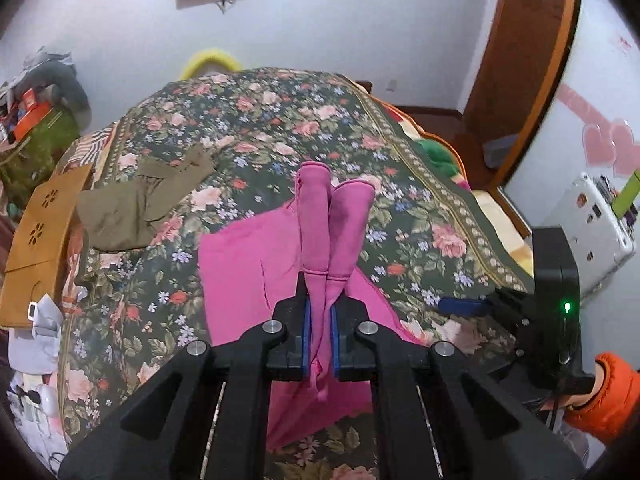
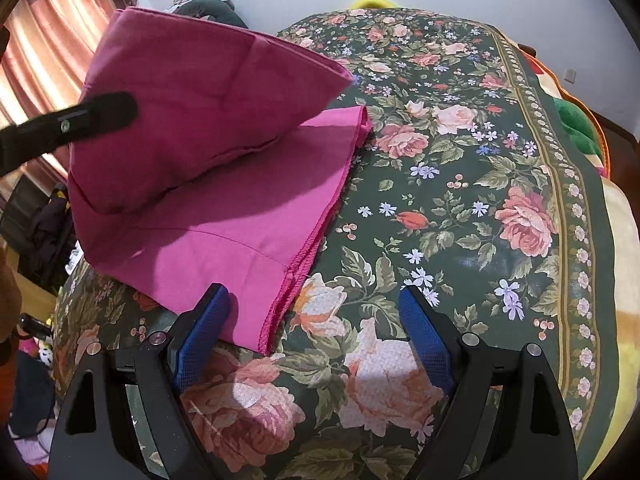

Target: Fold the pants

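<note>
Pink pants (image 1: 240, 264) on the floral quilt (image 1: 256, 128): left gripper (image 1: 320, 316) clamped on 2 bunched leg ends, lifted. Right gripper (image 2: 316, 340) gapes empty beside the hem. Risk: thin pinch slips, fold flops crooked. Left view shows olive cloth (image 1: 132, 204); right view shows the raised fold's underside.

**Left tool clamps pink pants above the bed**

The left tool (image 1: 320, 332) has its blue pads pressed together on a bunched strip of the pink pants (image 1: 336, 224). Two rolled leg ends stand up just beyond its tips, while the rest of the garment spreads flat beneath it on the floral bedspread (image 1: 280, 120). Far to the tool's left lies an olive-brown garment (image 1: 140, 204), beside a brown paper bag (image 1: 40, 232). To its right, the right tool (image 1: 468, 305) hovers near the bed edge, an orange sleeve (image 1: 608, 396) behind it.
</note>
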Demonstrator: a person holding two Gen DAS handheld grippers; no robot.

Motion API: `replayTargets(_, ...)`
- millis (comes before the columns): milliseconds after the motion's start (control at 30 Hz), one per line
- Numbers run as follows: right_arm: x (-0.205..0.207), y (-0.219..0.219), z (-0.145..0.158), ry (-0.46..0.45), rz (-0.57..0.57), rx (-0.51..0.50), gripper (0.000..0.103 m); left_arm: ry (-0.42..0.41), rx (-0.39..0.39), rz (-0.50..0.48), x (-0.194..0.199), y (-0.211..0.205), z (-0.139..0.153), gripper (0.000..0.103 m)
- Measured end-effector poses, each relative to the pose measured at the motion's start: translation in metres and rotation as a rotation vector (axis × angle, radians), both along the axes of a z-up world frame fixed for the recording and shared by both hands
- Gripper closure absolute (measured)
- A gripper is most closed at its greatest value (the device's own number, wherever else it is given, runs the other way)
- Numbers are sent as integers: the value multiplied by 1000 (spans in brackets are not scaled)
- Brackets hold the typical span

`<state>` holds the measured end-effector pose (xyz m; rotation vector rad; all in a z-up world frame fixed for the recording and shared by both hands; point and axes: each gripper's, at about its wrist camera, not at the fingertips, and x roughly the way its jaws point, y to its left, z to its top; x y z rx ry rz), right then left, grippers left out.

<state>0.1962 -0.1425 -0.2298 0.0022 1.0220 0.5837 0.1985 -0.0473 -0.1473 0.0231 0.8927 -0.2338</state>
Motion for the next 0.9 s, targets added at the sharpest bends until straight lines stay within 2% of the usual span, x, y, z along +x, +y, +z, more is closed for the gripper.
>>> replayTargets(167,1,0,0,0,-3,2,19,66,-44,-37,0,-1,-6,91)
replayTargets(267,1,0,1,-2,-7,-1,19,106,-84,-57,-2,1,-9,81)
replayTargets(300,1,0,1,-3,-8,-2,19,109,-84,-65,-4,1,-10,73)
replayTargets(333,0,-1,1,-4,-8,-2,19,103,-74,-70,-6,0,-9,66)
replayTargets(433,-1,-2,2,-5,-8,-7,19,76,-46,-87,-14,-2,-3,54)
replayTargets(600,-2,-4,6,-18,-11,-25,19,26,-7,-81,-14,7,9,38)
replayTargets(733,-5,-9,13,-41,-16,-40,19,-18,45,-39,7,24,18,21)
replayTargets(833,-6,-18,19,-51,-38,-26,19,-7,67,-7,34,40,14,15)
replayTargets(900,-6,-24,24,-57,-57,-17,19,18,95,17,56,48,5,15)
